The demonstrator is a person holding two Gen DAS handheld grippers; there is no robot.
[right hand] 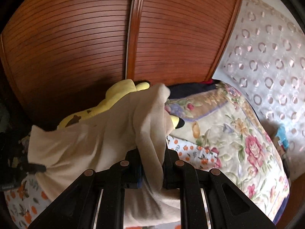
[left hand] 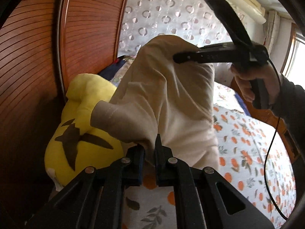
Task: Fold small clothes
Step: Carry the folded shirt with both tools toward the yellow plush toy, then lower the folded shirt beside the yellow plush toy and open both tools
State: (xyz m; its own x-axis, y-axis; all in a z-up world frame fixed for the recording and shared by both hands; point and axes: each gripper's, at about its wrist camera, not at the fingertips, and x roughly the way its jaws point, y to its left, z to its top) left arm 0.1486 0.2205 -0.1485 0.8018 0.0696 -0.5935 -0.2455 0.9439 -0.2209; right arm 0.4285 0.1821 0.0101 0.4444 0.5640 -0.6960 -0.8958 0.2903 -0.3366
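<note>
Your left gripper (left hand: pixel 149 150) is clamped on one edge of the cream garment (left hand: pixel 167 99); your right gripper (right hand: pixel 152 162) is clamped on another. Held so, the cloth hangs spread above the bedsheet (left hand: pixel 247 145), ready to lay flat. Beyond lies a yellow plush toy (left hand: pixel 80 133).

slatted wooden wardrobe doors (right hand: pixel 85 47) behind bed (left hand: pixel 247 143), circle-patterned curtain (left hand: pixel 162 15), bright window (left hand: pixel 297 57).
</note>
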